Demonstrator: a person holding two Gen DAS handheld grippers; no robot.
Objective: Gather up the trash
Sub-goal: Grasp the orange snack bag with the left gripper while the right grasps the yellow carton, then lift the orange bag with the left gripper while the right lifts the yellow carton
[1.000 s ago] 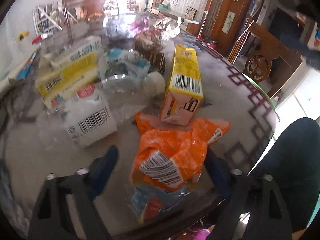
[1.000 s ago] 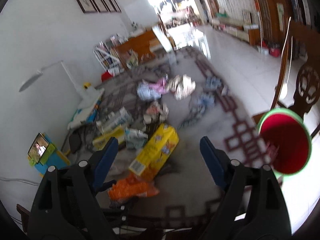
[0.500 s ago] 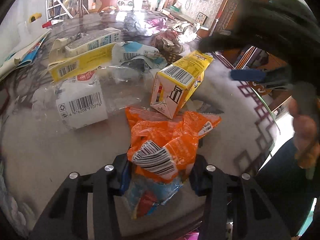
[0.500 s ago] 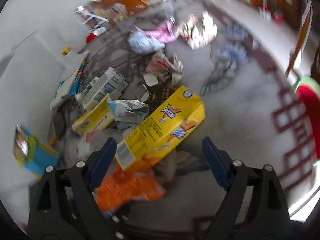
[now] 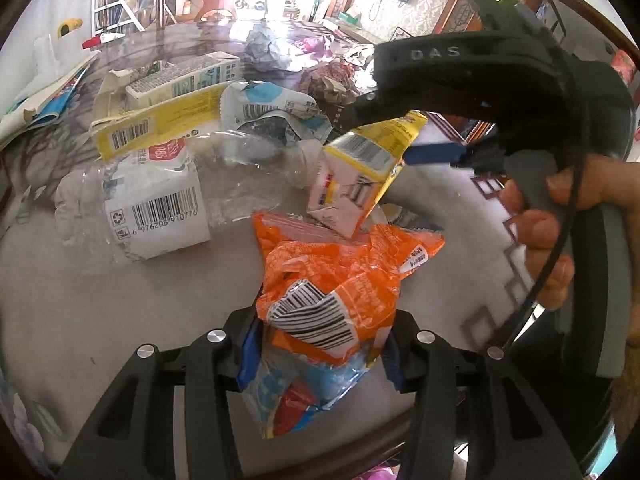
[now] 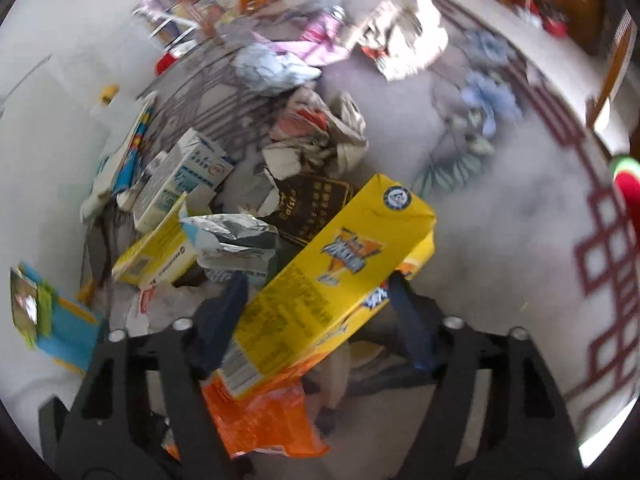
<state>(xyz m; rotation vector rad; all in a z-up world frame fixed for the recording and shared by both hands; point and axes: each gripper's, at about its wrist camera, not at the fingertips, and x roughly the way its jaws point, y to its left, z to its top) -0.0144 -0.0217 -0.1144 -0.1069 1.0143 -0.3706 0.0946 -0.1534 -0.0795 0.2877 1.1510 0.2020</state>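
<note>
Orange wrapper (image 5: 336, 280) pinched between left gripper (image 5: 318, 350) at frame bottom; yellow carton (image 6: 328, 284) inside right gripper's (image 6: 320, 312) spread jaws, lower centre.

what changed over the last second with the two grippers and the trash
The left gripper closed on the orange wrapper. The right gripper dropped toward the yellow carton and now straddles it, jaws not yet shut. The rest of the litter stayed put.
</note>
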